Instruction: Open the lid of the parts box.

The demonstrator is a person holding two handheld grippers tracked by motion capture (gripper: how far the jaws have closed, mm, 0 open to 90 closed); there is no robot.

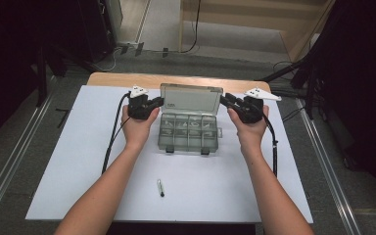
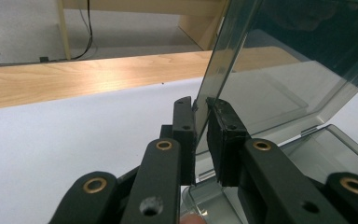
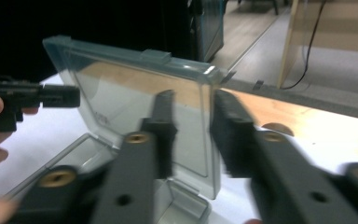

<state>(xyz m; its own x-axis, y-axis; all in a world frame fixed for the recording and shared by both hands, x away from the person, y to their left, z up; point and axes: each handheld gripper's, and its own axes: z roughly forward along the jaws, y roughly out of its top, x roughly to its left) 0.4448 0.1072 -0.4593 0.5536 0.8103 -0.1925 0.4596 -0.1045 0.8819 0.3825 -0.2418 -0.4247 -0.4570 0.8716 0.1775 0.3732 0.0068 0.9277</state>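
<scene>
the clear plastic organiser box (image 1: 189,131) sits mid-mat, its lid (image 1: 191,99) upright; the left gripper (image 2: 201,135) is clamped on the lid's edge, the right gripper (image 3: 193,133) straddles the opposite edge, jaws parted; advise steadying both edges evenly; lid thin, smooth, glossy, translucent grey

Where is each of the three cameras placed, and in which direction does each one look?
High view: above the person's side, looking forward and down on the white table; both forearms, left gripper and right gripper show.
Left gripper view: rides on the left gripper, looking along its jaws, which pinch the lid edge.
Right gripper view: rides on the right gripper, jaws apart around the lid's other edge.
Shared: both gripper views see the same raised lid of the clear box.
</scene>
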